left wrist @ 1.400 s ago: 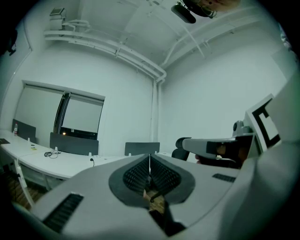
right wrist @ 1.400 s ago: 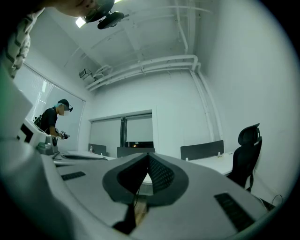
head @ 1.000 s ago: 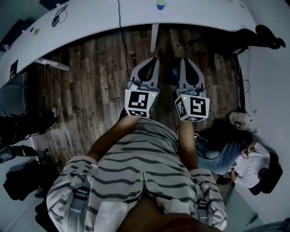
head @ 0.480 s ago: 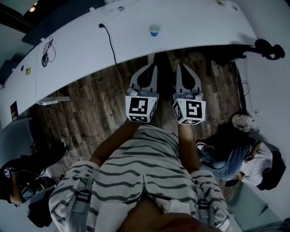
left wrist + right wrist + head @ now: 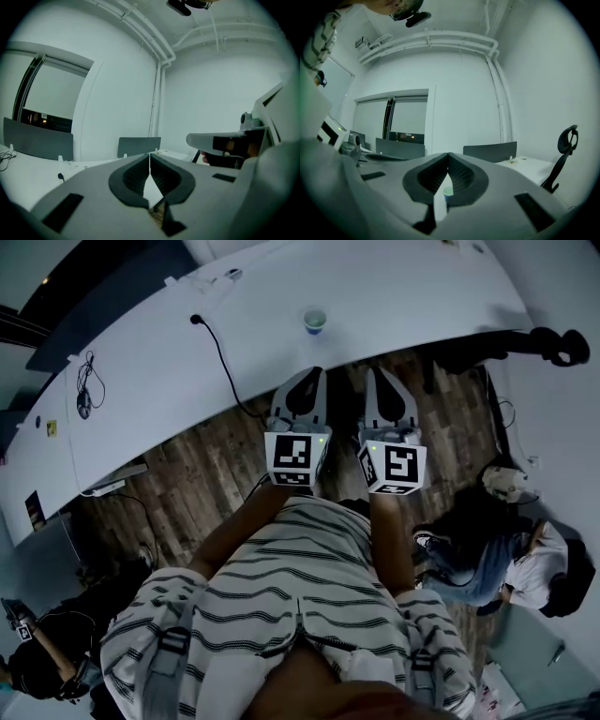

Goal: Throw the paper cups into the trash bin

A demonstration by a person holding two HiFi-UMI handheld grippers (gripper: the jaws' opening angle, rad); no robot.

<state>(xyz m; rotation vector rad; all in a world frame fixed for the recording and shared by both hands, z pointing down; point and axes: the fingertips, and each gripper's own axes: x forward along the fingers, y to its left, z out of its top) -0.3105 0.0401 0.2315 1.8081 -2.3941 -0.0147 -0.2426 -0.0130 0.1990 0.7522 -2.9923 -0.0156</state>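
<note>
A paper cup [image 5: 315, 321] with a blue band stands upright on the long white table [image 5: 403, 296], a little back from its near edge. My two grippers are side by side over the wooden floor, just short of that edge and pointing at the table. The left gripper [image 5: 315, 373] is shut and empty, its tips meeting in the left gripper view [image 5: 149, 154]. The right gripper [image 5: 373, 373] is shut too, tips touching [image 5: 448, 153]. In the right gripper view the cup [image 5: 448, 192] shows small through the gap below the closed tips, well ahead of them.
A black cable [image 5: 217, 357] runs across the table to the cup's left. A black office chair [image 5: 553, 343] stands at the table's right end. A person [image 5: 506, 559] sits on the floor at the right, another [image 5: 37, 662] at the lower left. Grey desk dividers [image 5: 490, 152] stand beyond the table.
The table and cup have slid down toward me in the head view as I moved forward. Both grippers stay shut and side by side, now just below the table edge.
</note>
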